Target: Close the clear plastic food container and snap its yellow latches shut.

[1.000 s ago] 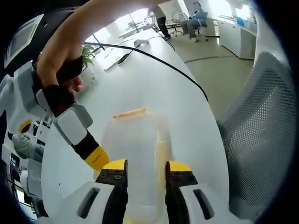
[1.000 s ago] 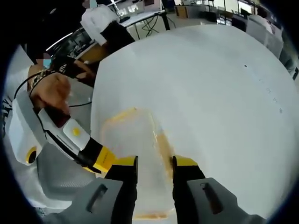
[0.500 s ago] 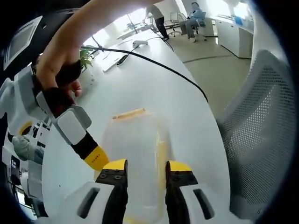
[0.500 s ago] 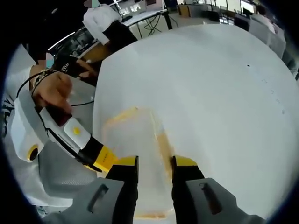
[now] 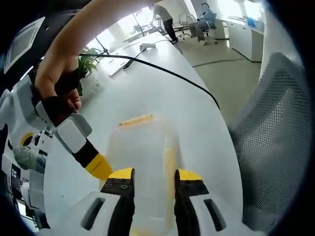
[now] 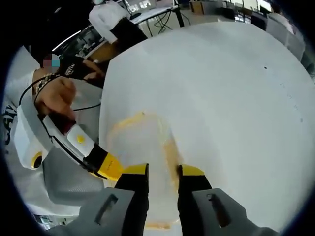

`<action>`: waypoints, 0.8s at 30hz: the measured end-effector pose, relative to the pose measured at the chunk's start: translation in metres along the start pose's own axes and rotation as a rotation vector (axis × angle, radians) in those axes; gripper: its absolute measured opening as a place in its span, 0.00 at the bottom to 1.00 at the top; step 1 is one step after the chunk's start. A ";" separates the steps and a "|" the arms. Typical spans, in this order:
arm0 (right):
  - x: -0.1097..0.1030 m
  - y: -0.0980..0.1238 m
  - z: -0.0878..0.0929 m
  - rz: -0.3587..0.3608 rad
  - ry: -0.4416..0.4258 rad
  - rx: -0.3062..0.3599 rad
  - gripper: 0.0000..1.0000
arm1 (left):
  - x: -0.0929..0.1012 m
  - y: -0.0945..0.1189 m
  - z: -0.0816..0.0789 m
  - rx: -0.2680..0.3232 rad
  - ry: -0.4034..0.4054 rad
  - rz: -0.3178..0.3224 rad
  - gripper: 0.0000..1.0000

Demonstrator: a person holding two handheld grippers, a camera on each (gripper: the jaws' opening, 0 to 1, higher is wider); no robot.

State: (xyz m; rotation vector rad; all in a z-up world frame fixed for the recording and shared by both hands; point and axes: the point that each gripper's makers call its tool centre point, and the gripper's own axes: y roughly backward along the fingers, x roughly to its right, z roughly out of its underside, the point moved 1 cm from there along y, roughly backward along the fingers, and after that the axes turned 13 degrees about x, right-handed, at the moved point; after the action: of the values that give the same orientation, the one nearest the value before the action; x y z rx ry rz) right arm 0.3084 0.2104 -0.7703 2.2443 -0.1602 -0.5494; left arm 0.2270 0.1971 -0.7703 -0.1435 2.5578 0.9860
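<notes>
Now, container: the clear plastic food container lies on the white desk, its lid looking down, near the desk's curved edge beside the mesh chair.
Long axis: it runs straight away from the left hand-held gripper, between whose jaws the near end sits.
Latches: a yellow latch lies across the far short end; a second yellow strip runs along the right long side.
Left hand-held gripper: jaws parted over the container's near end; whether they press on it I cannot tell.
Right hand-held gripper: jaws parted at the container, about the yellow side strip; contact cannot be told.
Other gripper seen: in the left gripper view its yellow tip is at the container's left side, a hand holding it.
Cable: a black cable crosses the desk farther off.
</notes>
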 end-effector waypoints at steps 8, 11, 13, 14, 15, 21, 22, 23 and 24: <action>-0.002 0.000 0.001 -0.023 0.002 -0.036 0.17 | 0.000 0.000 0.000 0.005 -0.003 -0.001 0.25; -0.005 0.001 0.003 -0.031 -0.001 -0.048 0.17 | 0.000 -0.001 0.000 0.006 -0.004 -0.002 0.25; -0.005 0.001 0.004 -0.037 -0.019 -0.055 0.16 | 0.001 -0.001 0.000 0.003 -0.005 -0.003 0.25; -0.005 0.001 0.004 -0.042 -0.026 -0.053 0.16 | 0.001 -0.001 0.000 0.002 -0.005 -0.004 0.25; -0.006 0.001 0.005 -0.043 -0.025 -0.054 0.16 | 0.001 -0.001 0.000 0.002 -0.006 -0.005 0.25; -0.010 0.004 0.011 -0.058 -0.020 -0.112 0.13 | 0.002 -0.001 0.000 0.001 -0.008 -0.001 0.25; -0.008 0.002 0.006 -0.055 0.002 -0.074 0.13 | 0.003 -0.002 0.001 0.002 0.004 -0.005 0.25; -0.008 0.004 0.008 -0.052 -0.005 -0.078 0.13 | 0.004 -0.003 0.001 -0.001 -0.007 -0.005 0.25; -0.008 0.005 0.008 -0.056 -0.011 -0.066 0.14 | 0.003 -0.002 0.001 0.001 -0.008 -0.004 0.25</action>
State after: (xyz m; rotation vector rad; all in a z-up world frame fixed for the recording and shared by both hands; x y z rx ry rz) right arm 0.2981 0.2042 -0.7687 2.1875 -0.0835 -0.5883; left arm 0.2248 0.1960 -0.7736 -0.1447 2.5493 0.9822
